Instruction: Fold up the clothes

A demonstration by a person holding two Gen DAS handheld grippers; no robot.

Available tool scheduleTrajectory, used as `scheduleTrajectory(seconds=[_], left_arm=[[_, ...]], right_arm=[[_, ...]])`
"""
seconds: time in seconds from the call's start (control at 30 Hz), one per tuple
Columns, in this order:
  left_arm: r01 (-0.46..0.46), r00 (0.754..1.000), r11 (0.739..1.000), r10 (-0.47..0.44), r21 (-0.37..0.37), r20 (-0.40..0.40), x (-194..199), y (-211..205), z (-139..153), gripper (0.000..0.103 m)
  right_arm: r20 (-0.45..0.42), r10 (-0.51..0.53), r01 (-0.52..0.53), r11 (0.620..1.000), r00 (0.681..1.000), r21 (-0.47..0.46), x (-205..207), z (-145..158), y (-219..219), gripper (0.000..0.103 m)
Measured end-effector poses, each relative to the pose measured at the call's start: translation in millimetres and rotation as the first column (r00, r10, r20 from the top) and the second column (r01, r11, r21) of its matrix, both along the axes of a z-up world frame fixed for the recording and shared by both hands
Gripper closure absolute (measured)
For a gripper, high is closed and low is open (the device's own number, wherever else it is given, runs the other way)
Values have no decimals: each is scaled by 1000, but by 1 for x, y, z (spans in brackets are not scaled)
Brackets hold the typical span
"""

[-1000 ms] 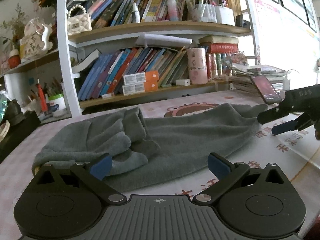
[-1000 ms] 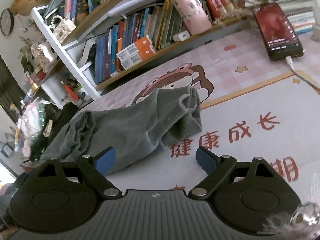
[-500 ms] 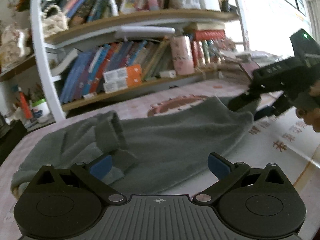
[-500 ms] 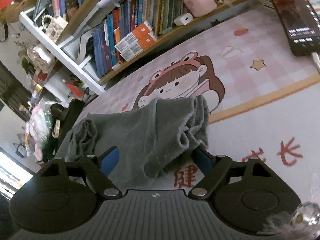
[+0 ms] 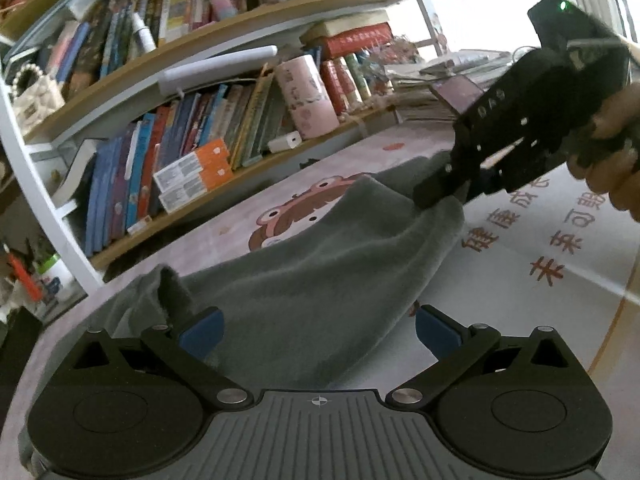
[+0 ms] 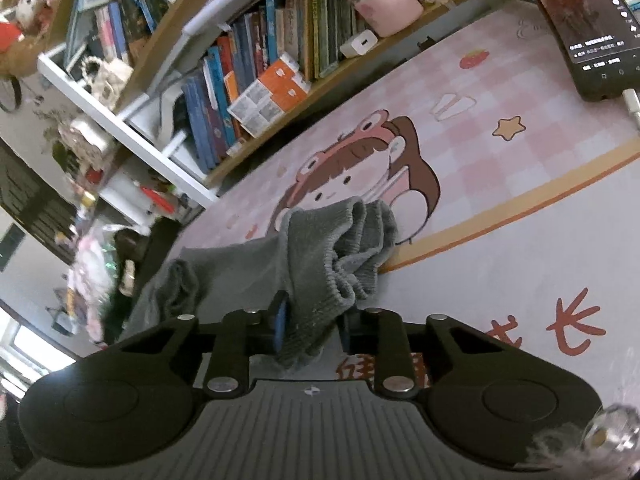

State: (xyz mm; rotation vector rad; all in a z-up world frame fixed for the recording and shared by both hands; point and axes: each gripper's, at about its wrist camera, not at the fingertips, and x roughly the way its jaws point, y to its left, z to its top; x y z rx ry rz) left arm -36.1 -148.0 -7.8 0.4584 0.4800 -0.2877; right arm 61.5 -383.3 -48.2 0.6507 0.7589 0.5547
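The right gripper [image 6: 310, 330] is closing its jaws on the ribbed hem of the grey garment [image 6: 316, 256], and the cloth is already squeezed between the two blue pads, with a small bunch of it hanging below them. In the left wrist view the same right gripper [image 5: 444, 196] comes in from the right side, held by a hand [image 5: 612, 160], and its tips bite the far corner of the grey garment [image 5: 320, 276], which is lifted a little there into a soft peak. The left gripper [image 5: 318, 330] has its jaws spread wide; the near edge of the cloth lies between the two blue pads, but the pads do not press it. The garment is spread on a pink table mat [image 6: 500, 184] with a cartoon girl printed on it, and its far left part is bunched into a loose roll. One corner of the garment covers the lower part of the cartoon face. Behind the mat stands a bookshelf [image 5: 224, 148] full of books, with a pink cylinder box [image 5: 306, 98] on its lower board. A phone [image 6: 580, 28] with a cable plugged in lies on the mat at the far right, well apart from the garment.
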Motion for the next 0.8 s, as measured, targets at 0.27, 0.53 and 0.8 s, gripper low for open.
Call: scheduleTrajectory(seconds=[0.27, 0.53, 0.8], left_arm=[[55, 998, 997, -56, -48, -34, 20, -19, 6, 0], [70, 997, 997, -71, -29, -34, 39, -41, 4, 0], [42, 997, 993, -48, 112, 55, 49, -66, -4, 7]], right_arm=[[67, 30, -35, 997, 997, 74, 0, 23, 2, 87], [68, 15, -21, 995, 998, 95, 0, 26, 1, 87], [103, -6, -5, 994, 995, 112, -7, 33, 2, 90]])
